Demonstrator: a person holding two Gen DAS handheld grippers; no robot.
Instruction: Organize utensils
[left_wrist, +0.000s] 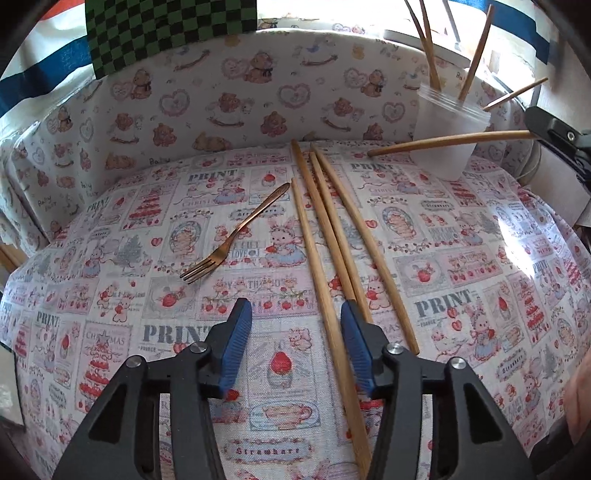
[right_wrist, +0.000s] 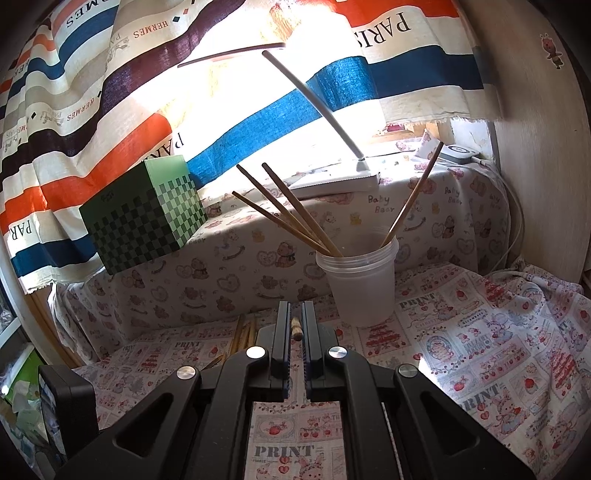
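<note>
The left tongs (left_wrist: 296, 325) stand open over the counter (left_wrist: 480, 258), one loose chopstick (left_wrist: 325, 295) between the pads untouched and three more (left_wrist: 343, 229) crowded just past the right-hand pad, so closing here could catch two or roll one aside. The right tongs (right_wrist: 294, 325) are clamped on a chopstick (left_wrist: 450, 140) held level, near the cup (right_wrist: 360, 280) ahead; its long tail could knock the light cup over.

4 wooden chopsticks (left_wrist: 325, 236) beside copper fork (left_wrist: 236, 232); 4 more upright in cup (right_wrist: 360, 284)
</note>
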